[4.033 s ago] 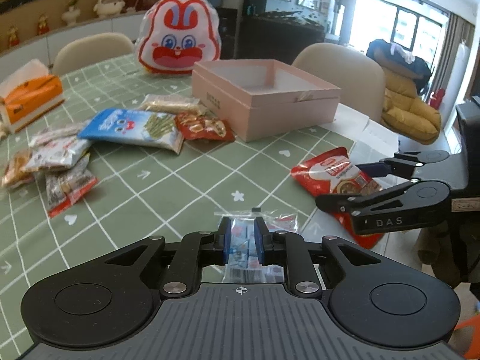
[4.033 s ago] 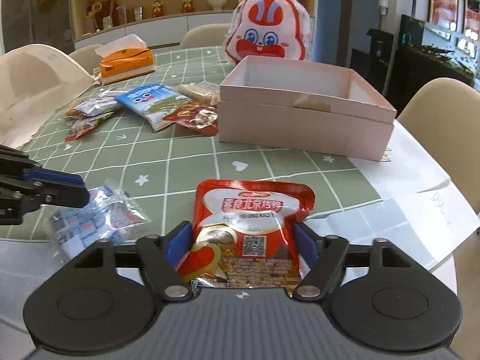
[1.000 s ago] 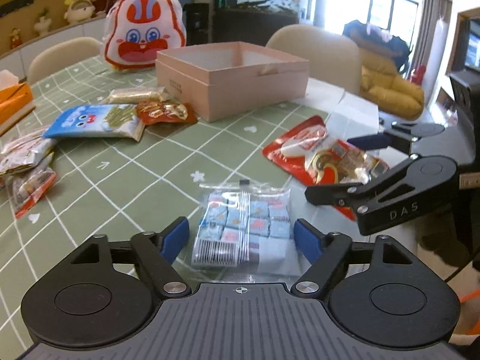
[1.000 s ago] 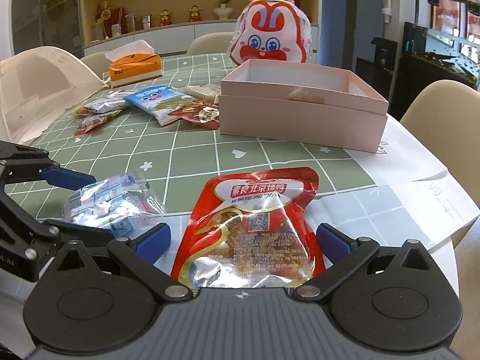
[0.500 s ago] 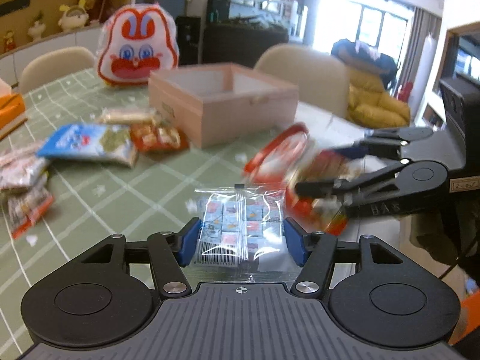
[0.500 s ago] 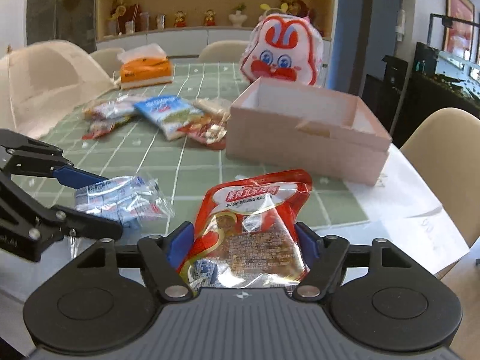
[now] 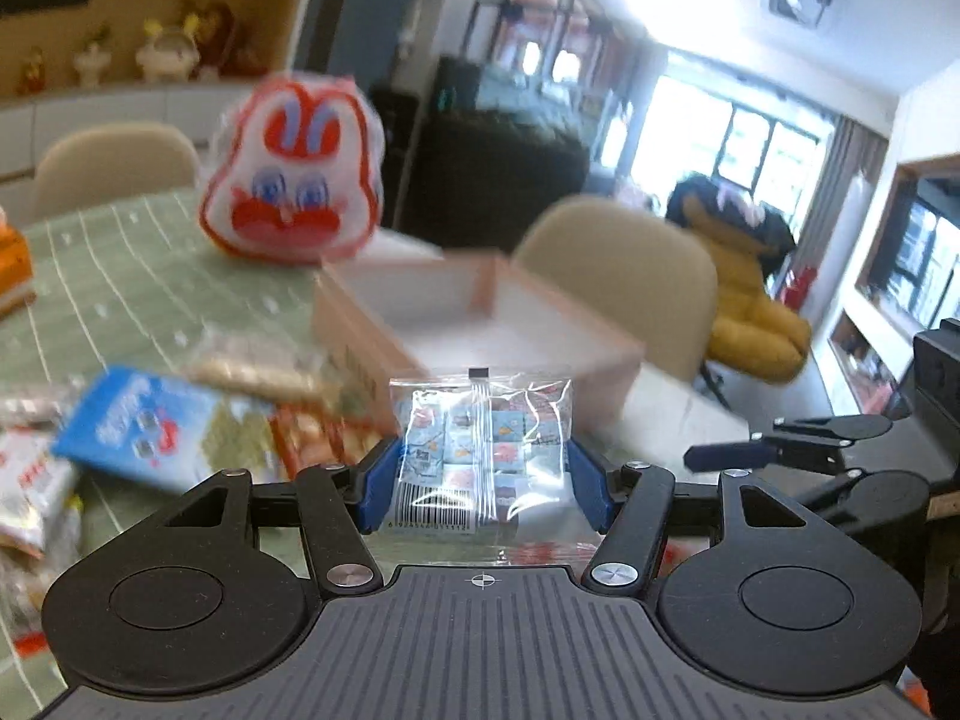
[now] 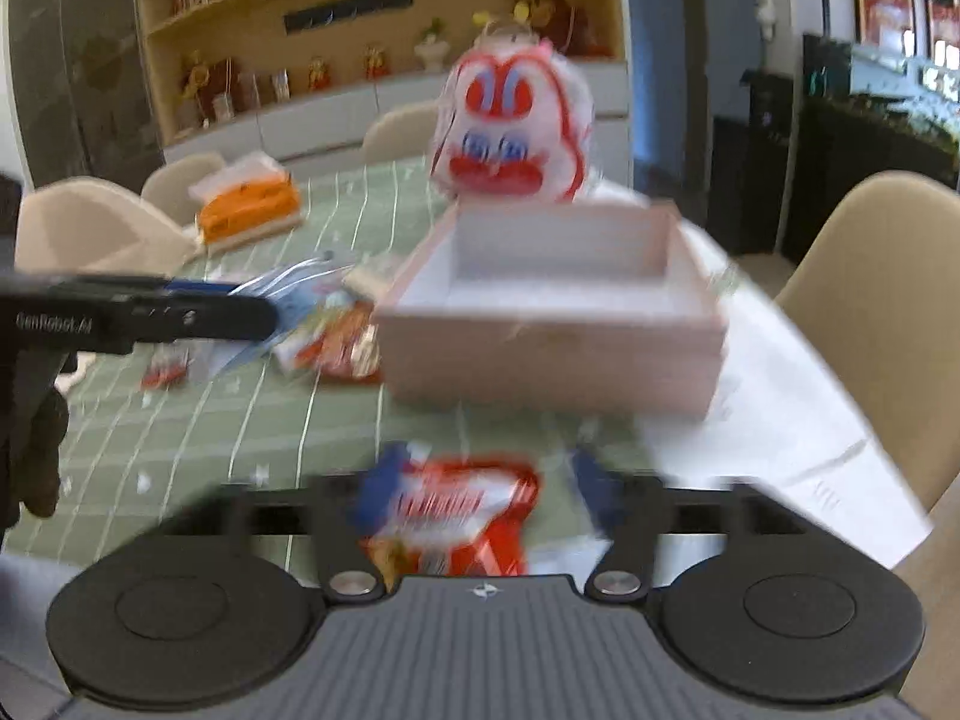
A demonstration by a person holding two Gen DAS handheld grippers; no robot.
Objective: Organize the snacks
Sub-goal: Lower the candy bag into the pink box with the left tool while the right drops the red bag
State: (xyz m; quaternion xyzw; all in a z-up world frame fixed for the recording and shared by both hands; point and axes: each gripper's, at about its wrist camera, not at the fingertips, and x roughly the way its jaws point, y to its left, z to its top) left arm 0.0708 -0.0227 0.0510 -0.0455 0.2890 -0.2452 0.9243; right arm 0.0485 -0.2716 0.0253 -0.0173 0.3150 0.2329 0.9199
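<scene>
My left gripper (image 7: pixel 483 480) is shut on a clear bag of small blue sweets (image 7: pixel 480 450), held in the air in front of the open pink box (image 7: pixel 354 330). The right wrist view shows the left gripper (image 8: pixel 264 315) from the side with the clear bag (image 8: pixel 288 294) in it. My right gripper (image 8: pixel 483 495) is blurred and its jaws are opening. A red snack packet (image 8: pixel 456 510) lies low between them, against the left pad, with a gap to the right pad. The pink box (image 8: pixel 540 354) stands just ahead, and what shows of its inside is bare.
A red-and-white rabbit bag (image 7: pixel 294 180) stands behind the box. A blue packet (image 7: pixel 156 426) and several other snacks (image 8: pixel 336 348) lie left of the box on the green tablecloth. An orange tissue box (image 8: pixel 246 204) sits at the far left. White paper (image 8: pixel 780 420) and beige chairs (image 7: pixel 618 270) lie to the right.
Both grippers closed on their packets, lifted them off the table and moved toward the pink box. The red packet now sits lower between the right jaws than half a second ago.
</scene>
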